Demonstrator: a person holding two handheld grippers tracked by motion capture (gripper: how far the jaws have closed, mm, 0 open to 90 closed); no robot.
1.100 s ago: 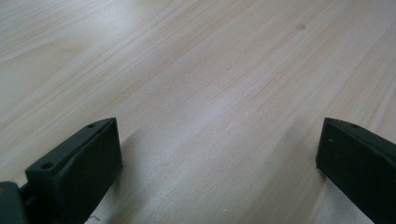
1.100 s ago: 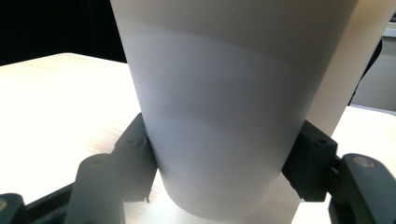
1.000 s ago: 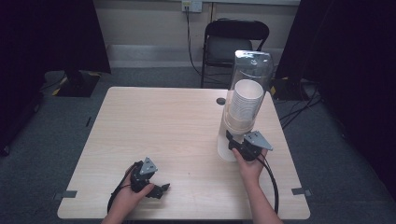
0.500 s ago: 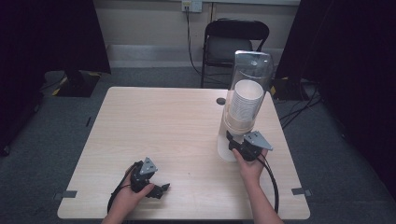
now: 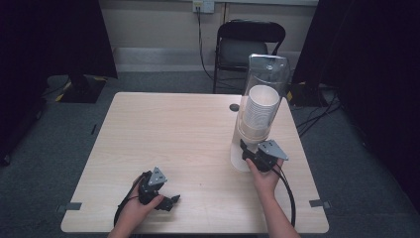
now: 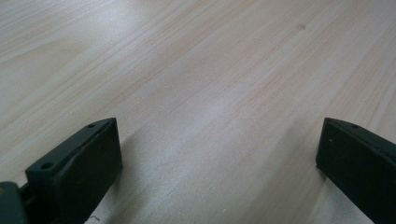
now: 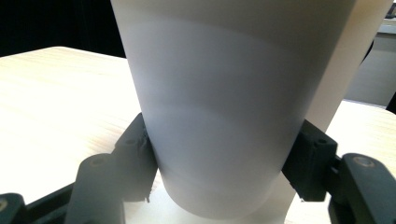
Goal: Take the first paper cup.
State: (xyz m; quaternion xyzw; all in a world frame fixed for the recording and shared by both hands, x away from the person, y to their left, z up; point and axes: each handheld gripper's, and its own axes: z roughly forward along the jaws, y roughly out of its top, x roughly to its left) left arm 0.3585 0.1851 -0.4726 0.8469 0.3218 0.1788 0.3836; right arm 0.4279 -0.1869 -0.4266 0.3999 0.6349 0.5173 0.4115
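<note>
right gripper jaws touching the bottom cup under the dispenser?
Touching. In the right gripper view both jaws of the right gripper press flat against the sides of the white cup, with no gap showing on either side.

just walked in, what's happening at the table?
A person works two grippers. The right gripper has its jaws closed on the bottom cup hanging out of the cup dispenser near the table's right edge. The left gripper rests near the front edge, jaws open, holding nothing.
</note>
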